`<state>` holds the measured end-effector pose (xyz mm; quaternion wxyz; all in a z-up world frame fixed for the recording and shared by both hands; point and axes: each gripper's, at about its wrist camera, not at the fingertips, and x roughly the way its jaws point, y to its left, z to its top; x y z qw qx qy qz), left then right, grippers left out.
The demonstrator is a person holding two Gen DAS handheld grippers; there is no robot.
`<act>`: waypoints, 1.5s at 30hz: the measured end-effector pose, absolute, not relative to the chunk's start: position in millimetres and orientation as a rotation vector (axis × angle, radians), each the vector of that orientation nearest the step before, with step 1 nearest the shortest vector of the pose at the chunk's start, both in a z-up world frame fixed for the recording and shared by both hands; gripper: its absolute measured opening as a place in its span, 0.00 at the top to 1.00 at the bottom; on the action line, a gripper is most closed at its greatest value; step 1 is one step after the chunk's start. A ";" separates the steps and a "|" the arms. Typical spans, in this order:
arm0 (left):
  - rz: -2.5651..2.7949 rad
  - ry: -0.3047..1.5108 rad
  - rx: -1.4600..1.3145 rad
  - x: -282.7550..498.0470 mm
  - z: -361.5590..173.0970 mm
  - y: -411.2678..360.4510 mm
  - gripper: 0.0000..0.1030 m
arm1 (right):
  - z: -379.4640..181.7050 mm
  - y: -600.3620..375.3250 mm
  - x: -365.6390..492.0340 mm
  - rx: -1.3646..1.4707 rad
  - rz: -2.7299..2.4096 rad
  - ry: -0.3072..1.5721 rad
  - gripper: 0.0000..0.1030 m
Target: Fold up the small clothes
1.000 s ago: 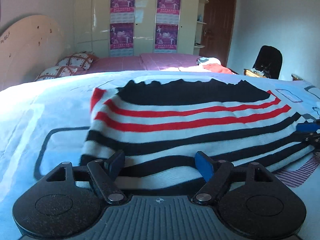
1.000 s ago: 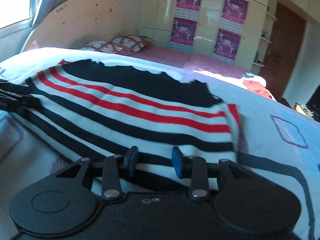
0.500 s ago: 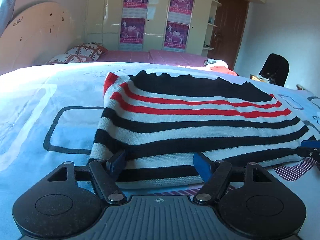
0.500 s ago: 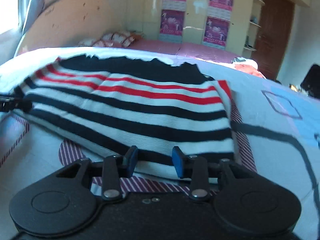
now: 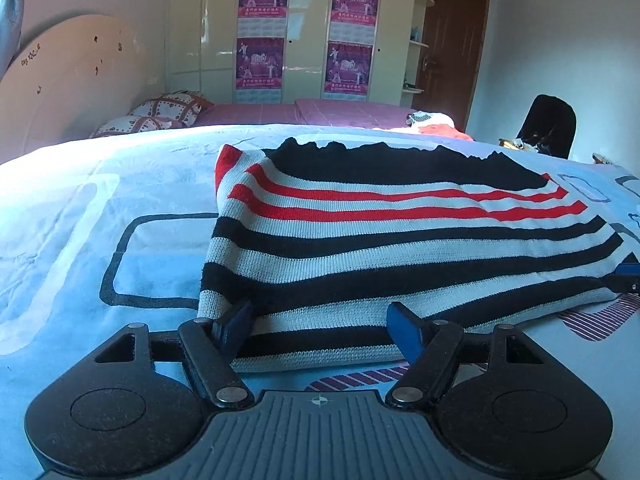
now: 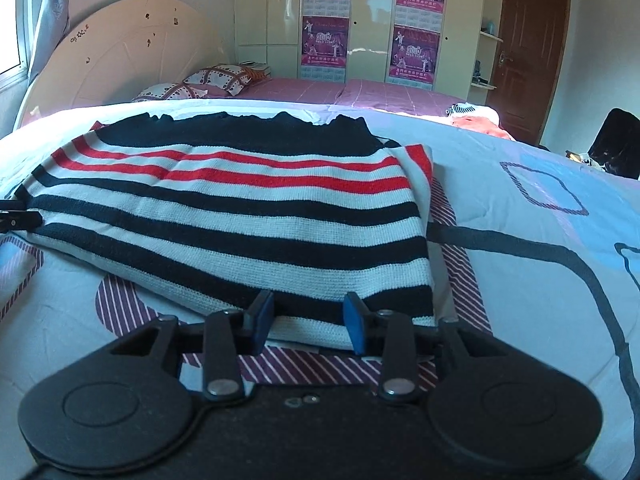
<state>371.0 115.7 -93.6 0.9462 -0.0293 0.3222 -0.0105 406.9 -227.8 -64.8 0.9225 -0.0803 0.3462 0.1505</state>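
Observation:
A knitted sweater with black, white and red stripes (image 5: 380, 236) lies folded flat on the patterned bed sheet (image 5: 80, 216); it also shows in the right wrist view (image 6: 240, 216). My left gripper (image 5: 320, 324) is open, its blue pads on either side of the sweater's near left hem. My right gripper (image 6: 308, 320) is open with its pads at the near right hem. Each gripper's tip shows at the edge of the other's view, the right one (image 5: 626, 280) and the left one (image 6: 16, 218).
A second bed with a pink cover (image 5: 320, 114) and pillows (image 5: 160, 112) lies behind. A wardrobe with posters (image 5: 304, 32) and a brown door (image 5: 452, 44) stand at the back. A black chair (image 5: 548, 124) is at the right.
Both grippers have pulled back toward the near edge of the bed. The sweater now lies flat with its hem at the pads rather than draped over the grippers.

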 end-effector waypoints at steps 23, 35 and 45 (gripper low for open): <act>0.025 0.556 -0.926 325.3 -124.1 168.1 0.28 | -33.6 -199.8 393.7 0.098 0.385 0.758 0.76; 0.036 0.477 -1.064 358.6 -134.1 180.8 0.29 | -40.5 -147.3 412.9 -0.036 0.464 0.794 0.75; 0.087 0.392 -1.102 382.1 -146.1 174.2 0.41 | -16.8 -149.2 451.0 0.016 0.524 0.692 0.83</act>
